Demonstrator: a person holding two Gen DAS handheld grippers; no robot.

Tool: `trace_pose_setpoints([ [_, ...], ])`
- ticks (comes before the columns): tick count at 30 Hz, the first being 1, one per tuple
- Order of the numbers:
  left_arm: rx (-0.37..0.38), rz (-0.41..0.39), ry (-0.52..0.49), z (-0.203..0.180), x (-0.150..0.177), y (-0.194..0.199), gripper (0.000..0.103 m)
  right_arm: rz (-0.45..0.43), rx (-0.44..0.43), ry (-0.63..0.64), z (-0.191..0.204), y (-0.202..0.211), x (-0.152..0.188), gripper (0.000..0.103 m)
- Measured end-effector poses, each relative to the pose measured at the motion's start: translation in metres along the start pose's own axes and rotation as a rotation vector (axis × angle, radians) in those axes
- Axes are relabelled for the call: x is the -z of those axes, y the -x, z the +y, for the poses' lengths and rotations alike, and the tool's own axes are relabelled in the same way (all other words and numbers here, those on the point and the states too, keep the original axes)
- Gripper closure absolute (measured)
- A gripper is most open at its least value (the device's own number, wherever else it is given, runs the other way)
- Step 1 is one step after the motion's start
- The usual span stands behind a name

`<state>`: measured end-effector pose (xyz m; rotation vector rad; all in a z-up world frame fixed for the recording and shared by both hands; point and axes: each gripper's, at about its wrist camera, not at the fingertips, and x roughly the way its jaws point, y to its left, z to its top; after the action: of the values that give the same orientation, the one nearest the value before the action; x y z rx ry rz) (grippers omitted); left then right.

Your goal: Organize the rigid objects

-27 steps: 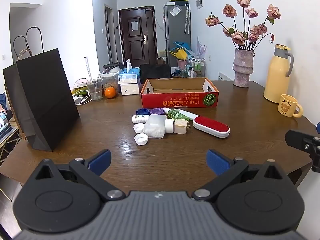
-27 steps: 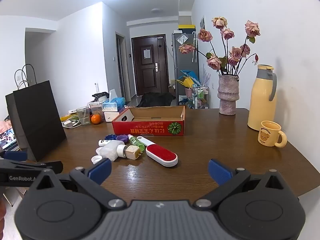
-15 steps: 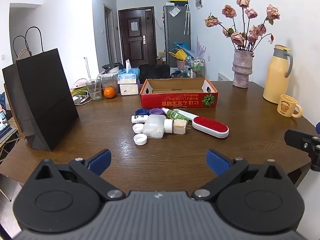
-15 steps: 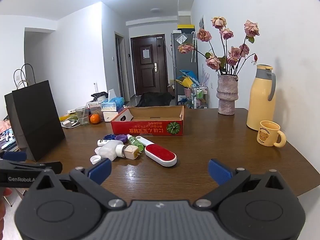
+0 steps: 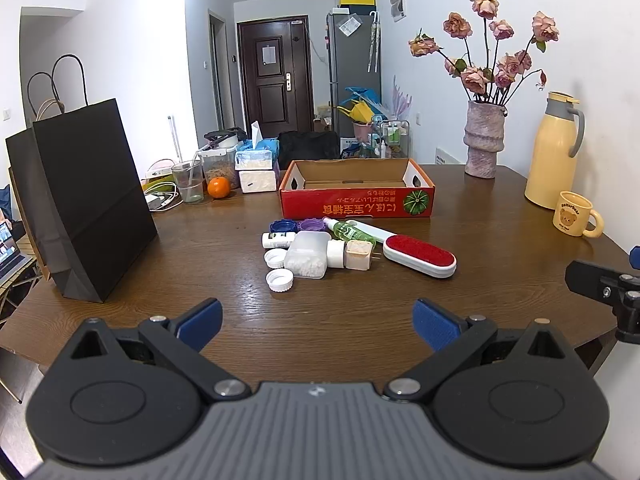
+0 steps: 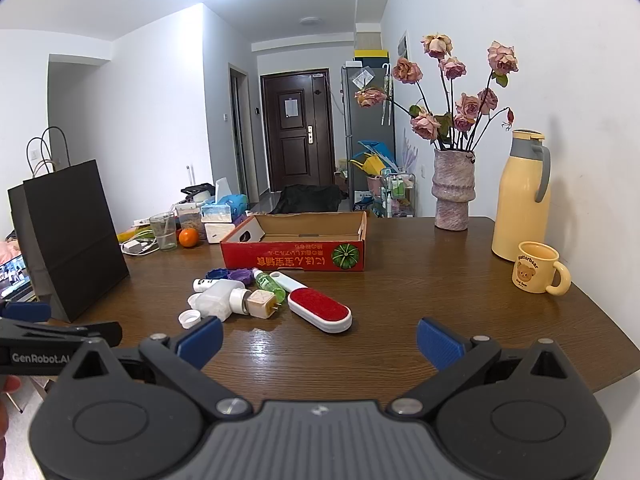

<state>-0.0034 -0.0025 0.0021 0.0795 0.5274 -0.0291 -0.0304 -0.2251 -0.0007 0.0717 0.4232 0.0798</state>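
Both grippers were held low over the near edge of the wooden table [image 5: 500, 216], angled slightly downward toward the clutter at its middle. The left gripper [image 5: 316, 318] had its jaws spread wide, blue pads [image 5: 200, 320] well apart, nothing between them, only bare tabletop. The right gripper [image 6: 318, 338] stood the same: jaws fully released, empty. Each was visible at the edge of the other's view, so they sat side by side, apart.

The small objects lay in a tight cluster in front of the red cardboard box [image 5: 356, 196], whose inside looked empty. Noted in the cluster: a red-faced lint brush [image 5: 420, 256] on the right, a green bottle [image 5: 346, 230] lying down, a beige plug adapter [image 5: 358, 255], a translucent white bottle [image 5: 306, 255] on its side, a small white tube [image 5: 279, 239], two white caps [image 5: 280, 280], a blue cap [image 5: 283, 225] and a purple cap [image 5: 312, 224]. Several touched one another.

A black paper bag [image 5: 88, 200] stood upright at the left; vase [image 5: 482, 140], yellow jug [image 5: 554, 152] and mug [image 5: 574, 220] at the right.
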Motion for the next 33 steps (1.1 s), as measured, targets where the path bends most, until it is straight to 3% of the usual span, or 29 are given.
trace_pose_setpoints([
  [33,0.003,-0.001,0.001,-0.0014,-0.0006,0.0017,0.0,-0.004,0.004,0.006,0.0006,0.0018,0.0001,0.0],
])
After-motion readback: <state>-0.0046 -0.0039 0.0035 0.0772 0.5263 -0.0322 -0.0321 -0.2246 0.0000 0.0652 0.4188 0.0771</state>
